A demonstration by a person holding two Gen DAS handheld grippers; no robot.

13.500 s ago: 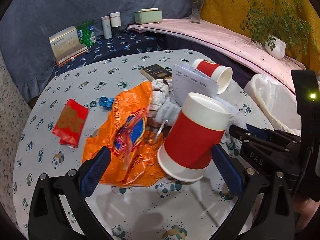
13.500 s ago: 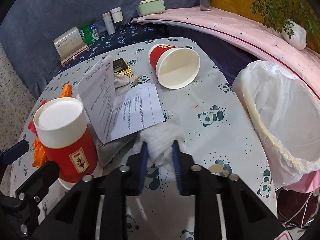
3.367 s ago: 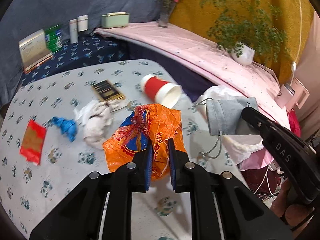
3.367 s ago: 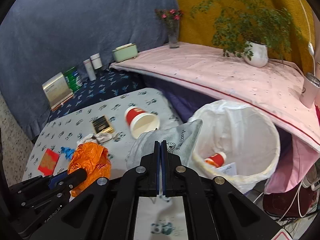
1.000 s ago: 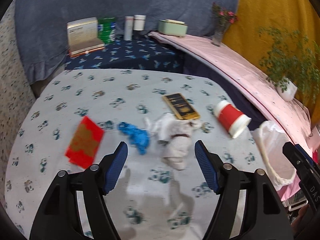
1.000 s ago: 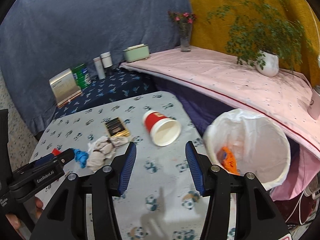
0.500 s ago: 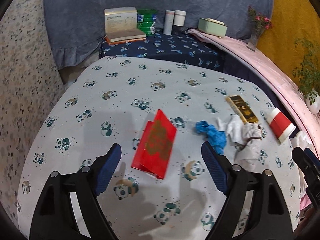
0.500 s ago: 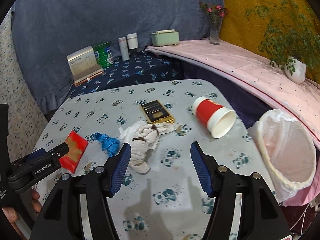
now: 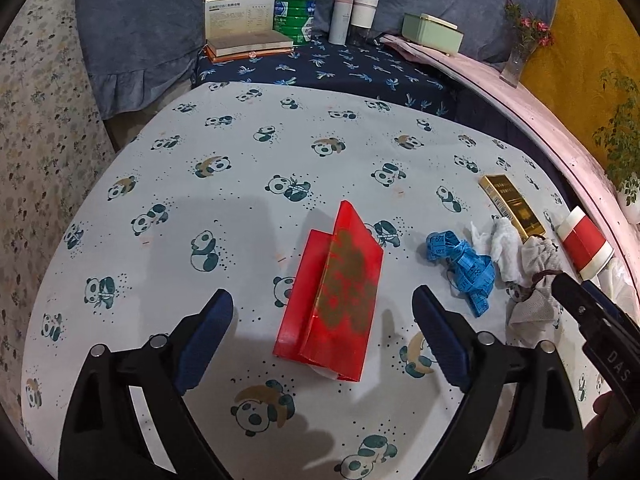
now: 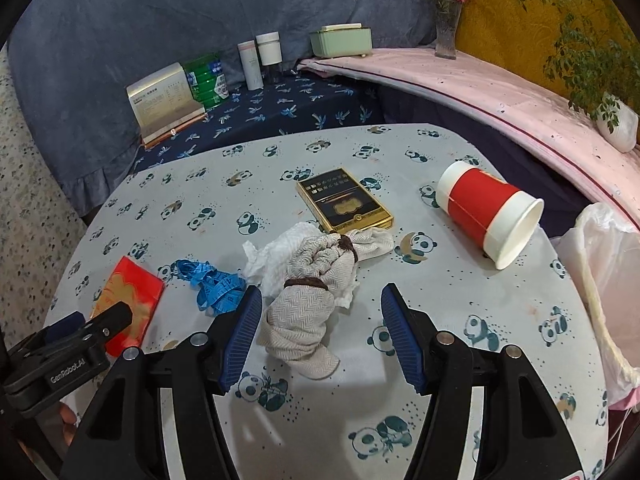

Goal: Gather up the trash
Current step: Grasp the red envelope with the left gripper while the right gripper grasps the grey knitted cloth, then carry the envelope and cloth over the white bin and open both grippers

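Note:
My left gripper point(image 9: 323, 336) is open and empty, its jaws either side of a red envelope point(image 9: 334, 294) lying flat on the panda tablecloth. My right gripper point(image 10: 320, 334) is open and empty, its jaws around a beige cloth bundle point(image 10: 310, 296) with white tissue point(image 10: 276, 256) beside it. A blue tape measure point(image 10: 214, 282) lies left of the bundle; it also shows in the left wrist view point(image 9: 462, 264). A red paper cup point(image 10: 486, 216) lies on its side at the right. A gold-edged black box point(image 10: 344, 200) lies behind the bundle.
A bin lined with a white bag point(image 10: 604, 280) stands off the table's right edge. Behind the table a dark blue shelf holds a book stand point(image 10: 164, 102), green tin point(image 10: 208, 80), bottles point(image 10: 260, 60) and a green box point(image 10: 340, 40). A pink ledge carries a vase and plant.
Both grippers have come closer to the table and lower: the left now straddles the red envelope, the right straddles the cloth bundle. Both remain open.

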